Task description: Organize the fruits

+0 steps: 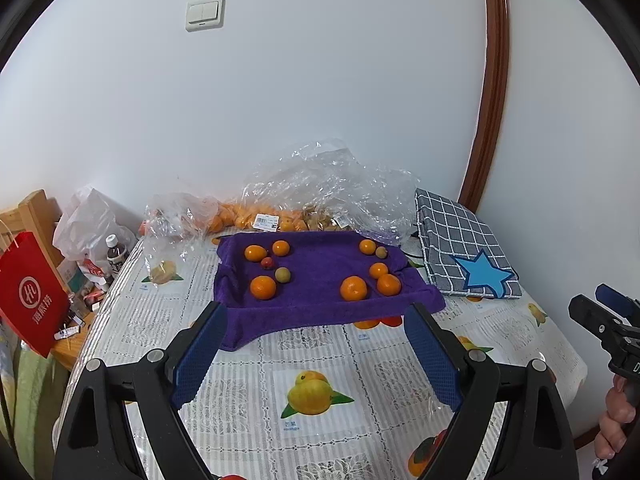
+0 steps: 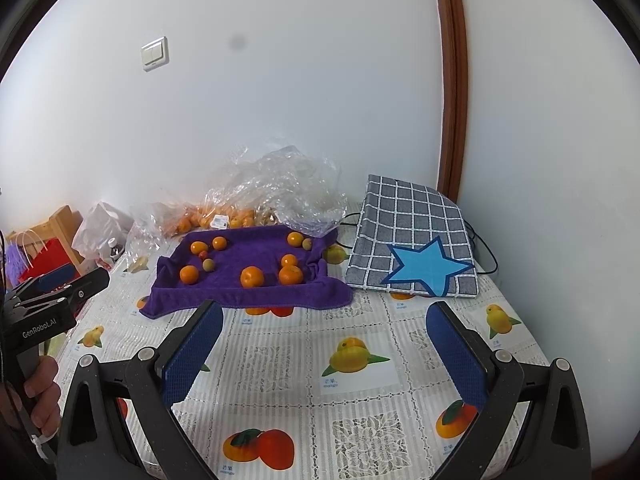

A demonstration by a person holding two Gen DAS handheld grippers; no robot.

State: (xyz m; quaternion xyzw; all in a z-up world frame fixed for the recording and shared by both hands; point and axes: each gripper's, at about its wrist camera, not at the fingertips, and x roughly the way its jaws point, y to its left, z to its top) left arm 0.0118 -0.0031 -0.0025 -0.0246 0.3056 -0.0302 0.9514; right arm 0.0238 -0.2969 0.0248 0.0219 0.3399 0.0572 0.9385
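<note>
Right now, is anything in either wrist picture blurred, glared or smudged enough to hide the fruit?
Left wrist view: sharp, evenly lit, fruit on the purple towel clear; glare only on the plastic bags. Right wrist view: equally clear, one dark smudge over the wall, away from the fruit. Both bend straight lines at the edges.

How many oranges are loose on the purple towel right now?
7. Left group: three oranges. Right group: four. More sit bagged behind the purple towel, uncounted.
</note>
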